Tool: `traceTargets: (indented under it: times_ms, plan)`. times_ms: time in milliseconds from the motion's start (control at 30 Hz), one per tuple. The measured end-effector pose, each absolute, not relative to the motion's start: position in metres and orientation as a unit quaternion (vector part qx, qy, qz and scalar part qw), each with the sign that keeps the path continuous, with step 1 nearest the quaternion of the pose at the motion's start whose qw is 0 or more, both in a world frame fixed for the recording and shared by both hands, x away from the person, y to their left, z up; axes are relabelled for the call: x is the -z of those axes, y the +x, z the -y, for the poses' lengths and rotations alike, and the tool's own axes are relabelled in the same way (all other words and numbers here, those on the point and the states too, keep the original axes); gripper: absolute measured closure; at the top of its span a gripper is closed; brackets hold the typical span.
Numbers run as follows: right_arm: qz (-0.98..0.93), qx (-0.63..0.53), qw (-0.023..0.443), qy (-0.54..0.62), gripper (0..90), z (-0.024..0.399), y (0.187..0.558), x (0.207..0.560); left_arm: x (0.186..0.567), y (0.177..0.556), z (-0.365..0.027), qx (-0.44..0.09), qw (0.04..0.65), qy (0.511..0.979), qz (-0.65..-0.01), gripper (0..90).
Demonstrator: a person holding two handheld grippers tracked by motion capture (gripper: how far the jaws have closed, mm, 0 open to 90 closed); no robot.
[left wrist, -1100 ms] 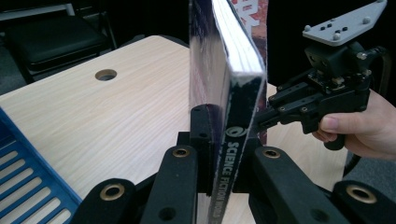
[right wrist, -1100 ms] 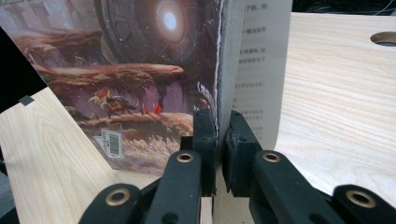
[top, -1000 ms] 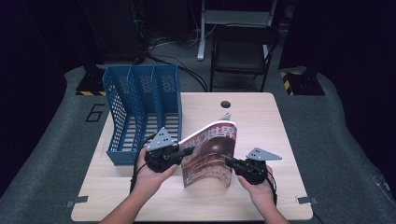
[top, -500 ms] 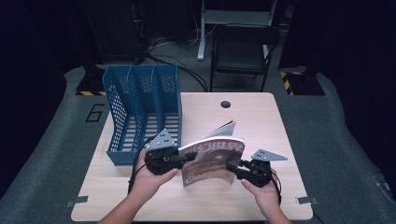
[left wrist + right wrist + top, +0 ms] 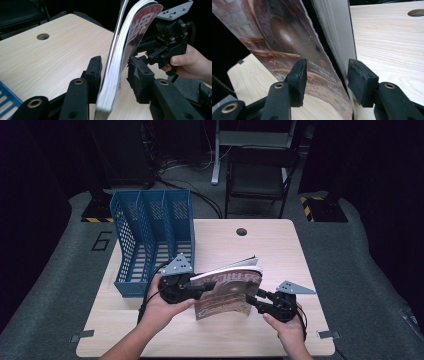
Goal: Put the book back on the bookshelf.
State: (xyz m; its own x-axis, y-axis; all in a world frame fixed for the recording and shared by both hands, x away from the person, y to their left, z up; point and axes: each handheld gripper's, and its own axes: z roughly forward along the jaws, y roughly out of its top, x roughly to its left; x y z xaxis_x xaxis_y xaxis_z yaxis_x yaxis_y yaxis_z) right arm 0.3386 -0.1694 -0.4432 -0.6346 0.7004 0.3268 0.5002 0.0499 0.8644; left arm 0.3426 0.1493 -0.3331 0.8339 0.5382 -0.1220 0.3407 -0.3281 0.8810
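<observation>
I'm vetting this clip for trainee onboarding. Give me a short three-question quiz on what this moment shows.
1. True or false: the magazine lies flat on the table.
2. How many slots does the blue file rack have? A) two B) three C) five
3. Fill in: the jaws of the left gripper and of the right gripper each stand either side of the ____.

Key: 1 false, it stands on edge. 2 B. 3 magazine.
</observation>
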Motion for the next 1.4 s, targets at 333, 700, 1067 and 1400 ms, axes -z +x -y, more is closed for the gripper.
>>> traceTargets:
  times_ms: [333,700,1067,1400]
  plan:
    - [-0.716,-0.55,0.088,0.421,49.7,0.169,0.34,0.448,0.328,0.348,-0.137,-0.09,0.491,0.823,-0.271,59.4]
    - [-0.718,-0.546,0.095,0.421,49.5,0.168,0.34,0.45,0.323,0.356,-0.125,-0.099,0.463,0.835,-0.28,64.2]
    - [-0.716,-0.549,0.093,0.421,49.4,0.168,0.342,0.45,0.322,0.359,-0.124,-0.083,0.46,0.835,-0.29,74.3]
    - [-0.716,-0.548,0.091,0.422,49.4,0.167,0.342,0.45,0.322,0.358,-0.123,-0.086,0.453,0.84,-0.286,79.8]
